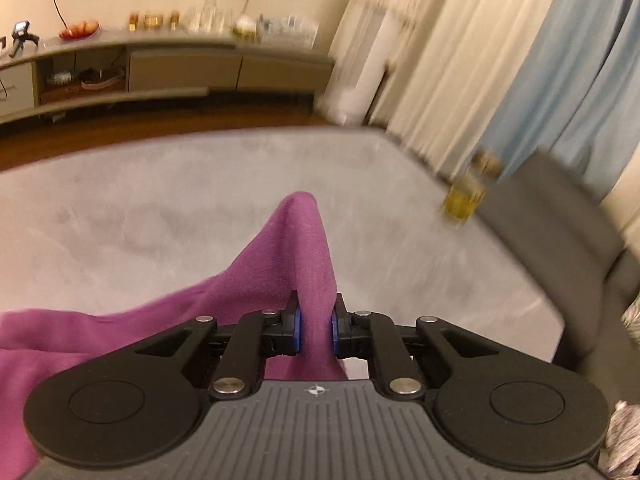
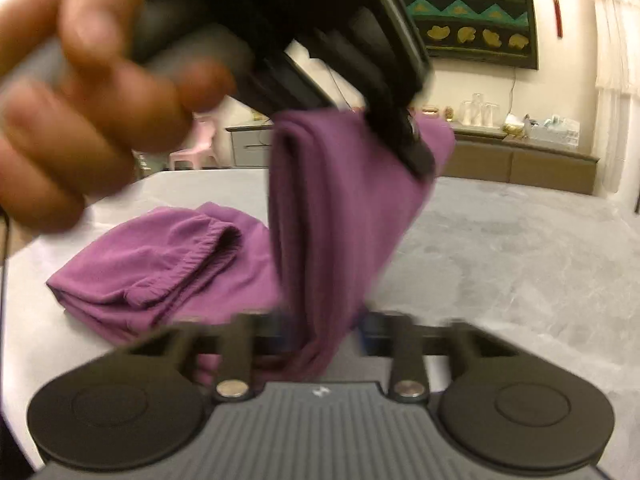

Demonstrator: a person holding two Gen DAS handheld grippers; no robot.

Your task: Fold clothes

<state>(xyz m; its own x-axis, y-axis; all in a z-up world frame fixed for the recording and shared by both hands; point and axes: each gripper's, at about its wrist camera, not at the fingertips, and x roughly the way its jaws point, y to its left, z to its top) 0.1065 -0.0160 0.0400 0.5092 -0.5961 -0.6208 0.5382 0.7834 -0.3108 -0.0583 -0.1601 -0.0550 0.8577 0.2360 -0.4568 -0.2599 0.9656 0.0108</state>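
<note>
Purple garment [image 2: 320, 220] hung pinched in left gripper [image 1: 316, 328] and right gripper [image 2: 320, 336] fingers above desk [image 2: 500, 240]; uneven release risked undoing the near-left folded part.

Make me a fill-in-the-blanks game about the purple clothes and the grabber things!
1. The garment pinched between the left gripper fingers is ____ in colour.
2. In the right wrist view, the elastic waistband part of the garment lies on the ____ table.
3. In the right wrist view, the other gripper, pinching the cloth from above, is held by a person's ____.
4. In the left wrist view, the curtain on the far right is light ____.

Missing words: purple; grey; hand; blue
</note>
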